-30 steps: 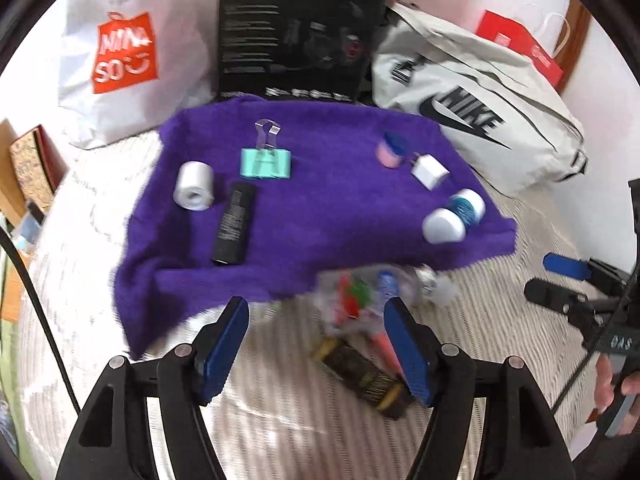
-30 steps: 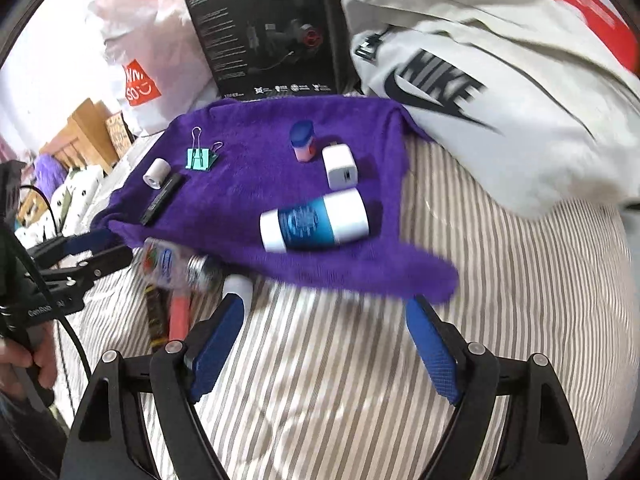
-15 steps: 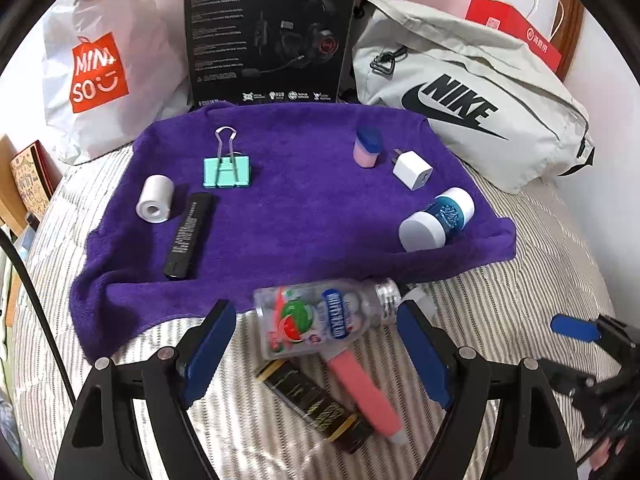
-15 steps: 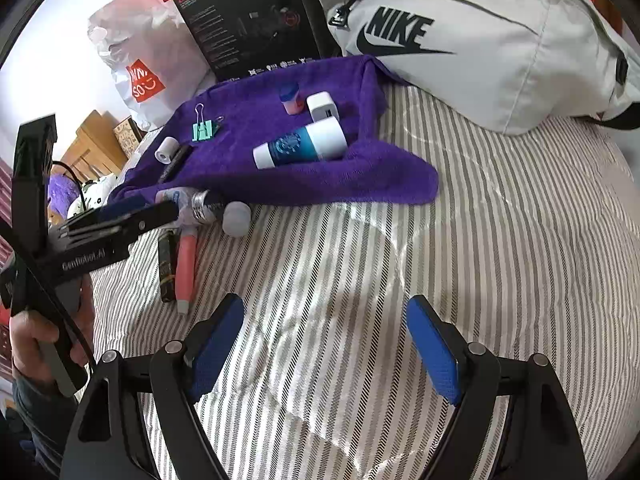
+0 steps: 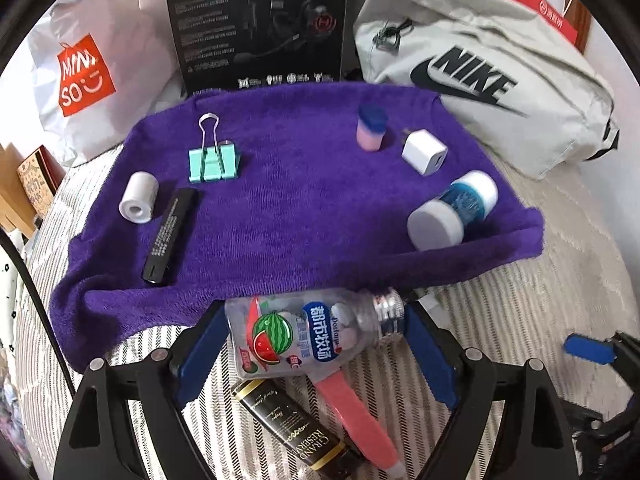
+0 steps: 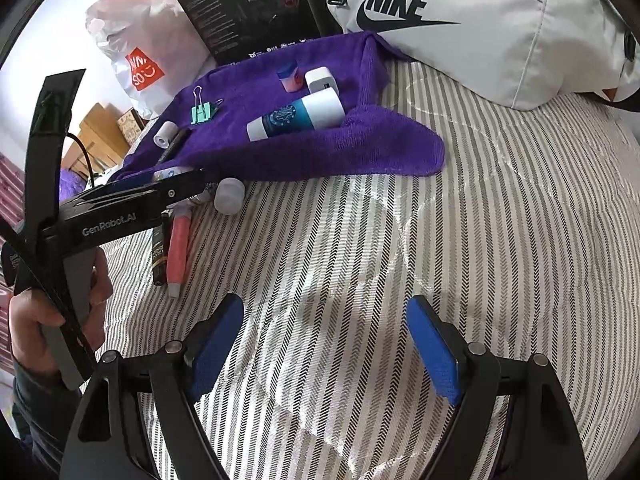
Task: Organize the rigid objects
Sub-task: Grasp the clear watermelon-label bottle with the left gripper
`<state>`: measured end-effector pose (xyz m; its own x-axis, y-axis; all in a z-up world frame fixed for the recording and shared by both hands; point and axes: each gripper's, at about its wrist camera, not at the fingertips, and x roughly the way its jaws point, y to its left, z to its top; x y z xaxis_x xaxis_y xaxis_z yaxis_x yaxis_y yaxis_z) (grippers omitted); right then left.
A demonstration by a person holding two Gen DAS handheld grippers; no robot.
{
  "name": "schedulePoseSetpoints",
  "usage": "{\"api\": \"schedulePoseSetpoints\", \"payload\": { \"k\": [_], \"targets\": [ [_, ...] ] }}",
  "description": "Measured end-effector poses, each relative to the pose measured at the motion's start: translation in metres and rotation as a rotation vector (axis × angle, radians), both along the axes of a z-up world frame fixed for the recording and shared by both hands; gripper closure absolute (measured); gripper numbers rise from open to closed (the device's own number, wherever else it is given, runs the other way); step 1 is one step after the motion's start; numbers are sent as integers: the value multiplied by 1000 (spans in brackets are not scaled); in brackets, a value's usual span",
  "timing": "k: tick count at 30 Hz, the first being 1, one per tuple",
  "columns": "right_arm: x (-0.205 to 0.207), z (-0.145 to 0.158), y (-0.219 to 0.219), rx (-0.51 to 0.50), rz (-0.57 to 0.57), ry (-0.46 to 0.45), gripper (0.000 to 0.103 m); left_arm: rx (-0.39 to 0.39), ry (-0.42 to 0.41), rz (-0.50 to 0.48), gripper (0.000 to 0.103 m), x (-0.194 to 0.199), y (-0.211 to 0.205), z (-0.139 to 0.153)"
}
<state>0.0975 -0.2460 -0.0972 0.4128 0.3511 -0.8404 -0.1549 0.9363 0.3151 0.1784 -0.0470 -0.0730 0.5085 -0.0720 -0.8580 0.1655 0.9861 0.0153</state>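
Note:
A clear candy bottle with a watermelon label lies on the striped bedding, just in front of the purple towel. My left gripper straddles it end to end. Its jaws are opening and the pads do not press on the bottle. A pink tube and a black-and-gold tube lie under the bottle. On the towel are a green binder clip, a white roll, a black stick, a pink-and-blue pot, a white charger cube and a blue-and-white bottle. My right gripper hangs open over bare bedding.
A grey Nike bag, a black headset box and a white Miniso bag stand behind the towel. A loose white cap lies by the towel's near edge. A hand holds the left gripper's handle.
My left gripper came forward and down until its widening jaws bracket the candy bottle. The right gripper drew back from the towel and now hangs over bare bedding.

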Motion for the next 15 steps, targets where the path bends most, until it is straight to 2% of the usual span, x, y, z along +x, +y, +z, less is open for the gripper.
{"api": "schedulePoseSetpoints", "payload": {
  "k": [9,15],
  "targets": [
    [1,-4,-9,13,-20,10,20,-59,-36,-5,19,-4,10,-1],
    [2,-3,1,-6,-9,4,20,-45,-54,2,19,-17,27,6]
  ]
}}
